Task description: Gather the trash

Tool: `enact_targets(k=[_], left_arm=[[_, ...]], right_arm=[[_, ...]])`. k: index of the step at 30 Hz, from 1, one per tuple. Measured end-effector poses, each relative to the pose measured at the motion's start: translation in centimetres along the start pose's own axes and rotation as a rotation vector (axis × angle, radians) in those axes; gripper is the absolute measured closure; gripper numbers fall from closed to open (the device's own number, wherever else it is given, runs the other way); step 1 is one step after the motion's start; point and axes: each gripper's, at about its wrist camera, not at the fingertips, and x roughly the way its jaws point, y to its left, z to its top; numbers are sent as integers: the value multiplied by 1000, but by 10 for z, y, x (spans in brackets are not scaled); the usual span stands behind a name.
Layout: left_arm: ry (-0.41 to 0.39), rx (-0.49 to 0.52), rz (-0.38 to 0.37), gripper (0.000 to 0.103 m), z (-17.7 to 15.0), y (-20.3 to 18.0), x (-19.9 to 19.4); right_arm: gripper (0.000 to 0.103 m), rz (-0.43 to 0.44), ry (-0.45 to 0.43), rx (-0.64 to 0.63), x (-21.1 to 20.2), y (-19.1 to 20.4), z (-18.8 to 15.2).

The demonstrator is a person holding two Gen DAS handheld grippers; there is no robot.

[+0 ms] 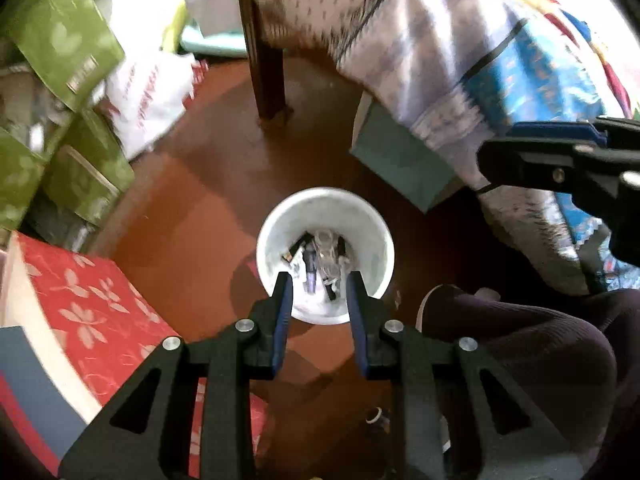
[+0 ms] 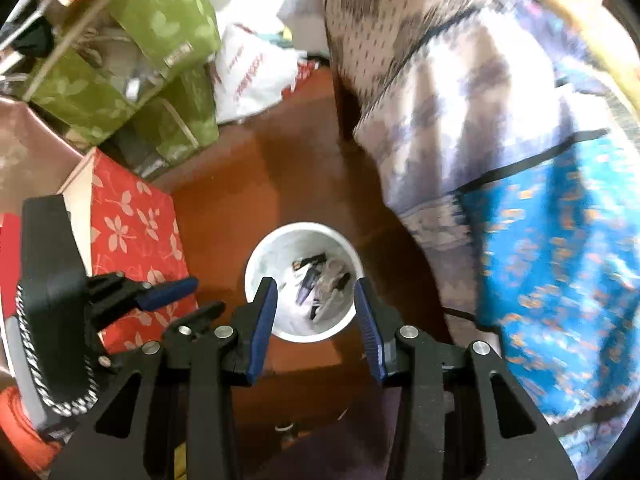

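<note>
A white bin (image 1: pixel 374 236) stands on the brown floor, holding wrappers and a clear plastic piece (image 1: pixel 322 262). My left gripper (image 1: pixel 320 280) hangs above its mouth, pointing down, open with nothing between the blue pads. In the right wrist view the same bin (image 2: pixel 270 258) and its trash (image 2: pixel 326 286) lie under my right gripper (image 2: pixel 314 284), which is also open and empty. The right gripper (image 1: pixel 504 152) shows at the right edge of the left wrist view. The left gripper (image 2: pixel 192 300) shows at the left of the right wrist view.
A red floral box (image 1: pixel 92 300) and green floral boxes (image 1: pixel 60 32) crowd the left. A dark furniture leg (image 1: pixel 268 72), draped patterned cloth (image 1: pixel 420 40) and a teal box (image 1: pixel 400 164) stand behind. A person's dark-clothed leg (image 1: pixel 520 360) is right. A small ring (image 1: pixel 374 416) lies on the floor.
</note>
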Motion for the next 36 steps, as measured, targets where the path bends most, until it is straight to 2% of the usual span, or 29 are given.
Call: enact_targets(k=[6,12,18,22,26,28,30,32,33,35,36], left_arm=[[-154,5,-11,76,-6,-13,-83],[-333,47,-50,76,-21,-38,-173],[-534,141,-100,75,-54,-78,-263],[-659,182,-156,67,-83,-99,-314],[-758,225,-231,65,-117,-116,-355],[-799,243,-227,63,-131,-122,-368],[-839,254,-225,58,-146,-126,-380],[-858,254,-234,49,-158,-127,-388],[-866,250,-240,42,-164,-127,-391],[-873,251,-245,33,-173,-125,-395],[-875,251,-251,27,-177,-124,-396]], right_arm=[[66,-21,-170,36,-80,0,-29],[66,-72,-397,106,-175,4,-77],[66,-177,-649,199,-271,16,-143],[66,-251,-801,260,-320,27,-188],[66,-350,-913,324,-353,43,-226],[66,-400,-952,356,-363,53,-243],[61,-454,-970,376,-368,63,-254],[46,-495,-983,392,-371,70,-264],[43,-503,-988,399,-372,72,-269],[26,-504,-989,422,-375,76,-281],[20,-506,-987,430,-374,77,-283]])
